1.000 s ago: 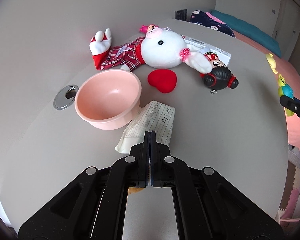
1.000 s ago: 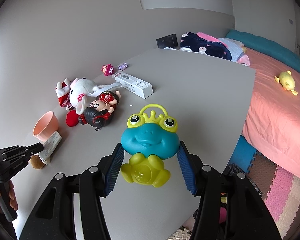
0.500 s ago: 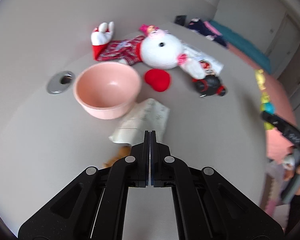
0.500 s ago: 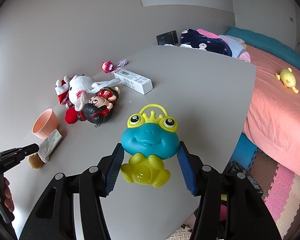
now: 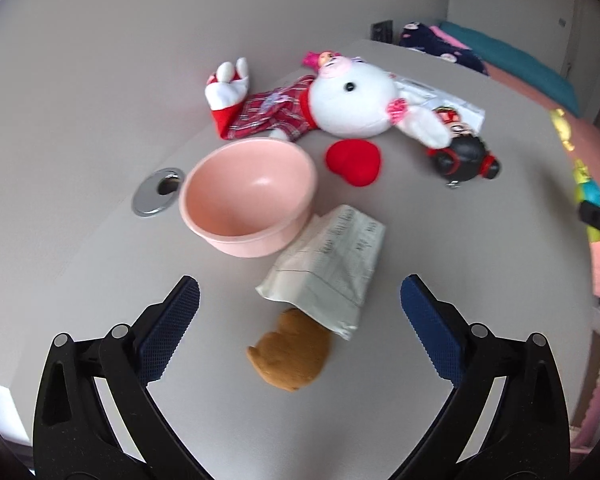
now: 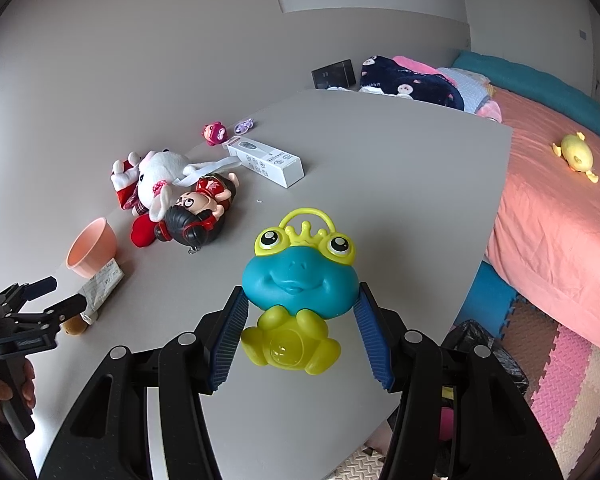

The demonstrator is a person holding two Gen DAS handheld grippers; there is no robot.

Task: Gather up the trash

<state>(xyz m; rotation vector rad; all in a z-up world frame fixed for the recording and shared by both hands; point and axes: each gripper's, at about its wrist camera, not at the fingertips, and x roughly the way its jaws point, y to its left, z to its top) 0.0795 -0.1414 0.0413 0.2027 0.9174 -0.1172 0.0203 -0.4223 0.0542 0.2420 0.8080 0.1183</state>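
Observation:
A folded white paper packet (image 5: 332,266) with handwriting lies on the grey table against a pink bowl (image 5: 248,202). A small brown plush piece (image 5: 290,354) lies at the packet's near end. My left gripper (image 5: 300,312) is open, its blue pads on either side of the packet and the brown piece, slightly above them. It also shows in the right wrist view (image 6: 48,296) at the far left, beside the packet (image 6: 102,284). My right gripper (image 6: 296,332) is shut on a teal and yellow frog toy (image 6: 296,296), held above the table's near edge.
A white plush rabbit (image 5: 340,98), red heart (image 5: 352,162), black-haired doll (image 5: 464,156) and white box (image 6: 266,160) lie beyond the bowl. A metal cable grommet (image 5: 158,192) sits left of it. A black trash bag (image 6: 488,348) and a pink bed (image 6: 560,208) are to the right.
My left gripper has opened from fully shut and pulled back a little, baring the brown plush piece. The right gripper has held still with the frog toy.

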